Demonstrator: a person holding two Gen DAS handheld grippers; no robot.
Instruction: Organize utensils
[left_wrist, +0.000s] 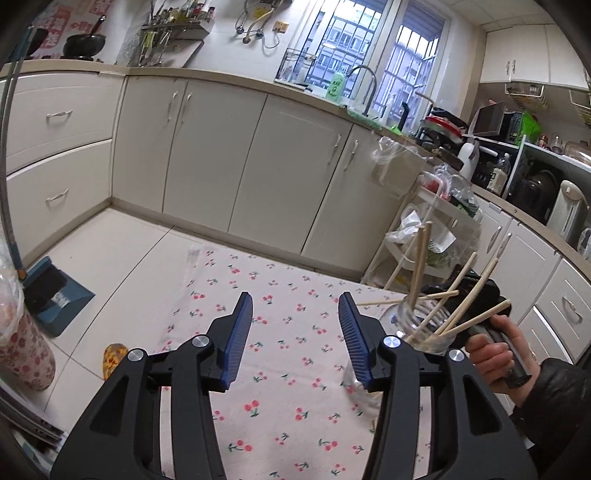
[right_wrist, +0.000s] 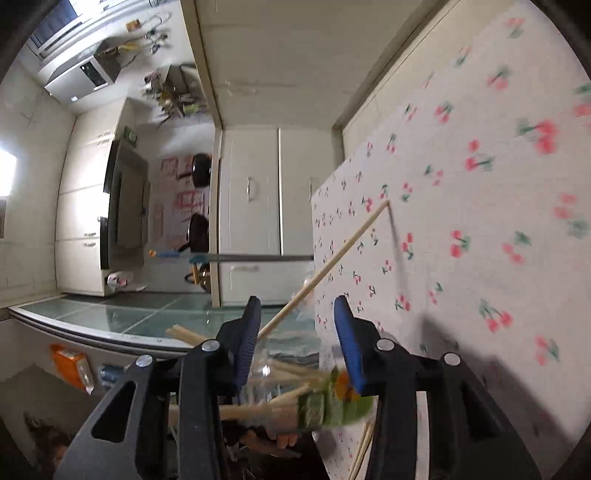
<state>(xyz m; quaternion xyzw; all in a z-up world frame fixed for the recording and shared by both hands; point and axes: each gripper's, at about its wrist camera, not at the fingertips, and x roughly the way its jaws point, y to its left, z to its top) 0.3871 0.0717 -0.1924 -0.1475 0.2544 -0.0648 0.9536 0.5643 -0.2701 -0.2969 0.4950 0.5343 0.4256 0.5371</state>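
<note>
My left gripper (left_wrist: 295, 299) hangs open over the cherry-print tablecloth (left_wrist: 280, 369) with nothing between its blue pads. Just behind its right finger is a clear glass jar (left_wrist: 413, 325) with several wooden chopsticks (left_wrist: 419, 258) fanning out of it. A hand (left_wrist: 491, 354) holds my right gripper beyond the jar. The right wrist view is rolled sideways and blurred. There the jar (right_wrist: 295, 373), with a green label, fills the gap deep between the pads of my right gripper (right_wrist: 297, 301). One chopstick (right_wrist: 332, 258) reaches past the fingers and its tip touches the cloth (right_wrist: 480, 184).
A floral-patterned cup (left_wrist: 26, 350) stands at the left edge, above a blue dustpan (left_wrist: 55, 295) on the floor. A white rack with bags (left_wrist: 424, 236) stands past the table's far right corner. Cream cabinets (left_wrist: 221, 155) line the walls. More chopsticks (right_wrist: 360, 454) lie under my right gripper.
</note>
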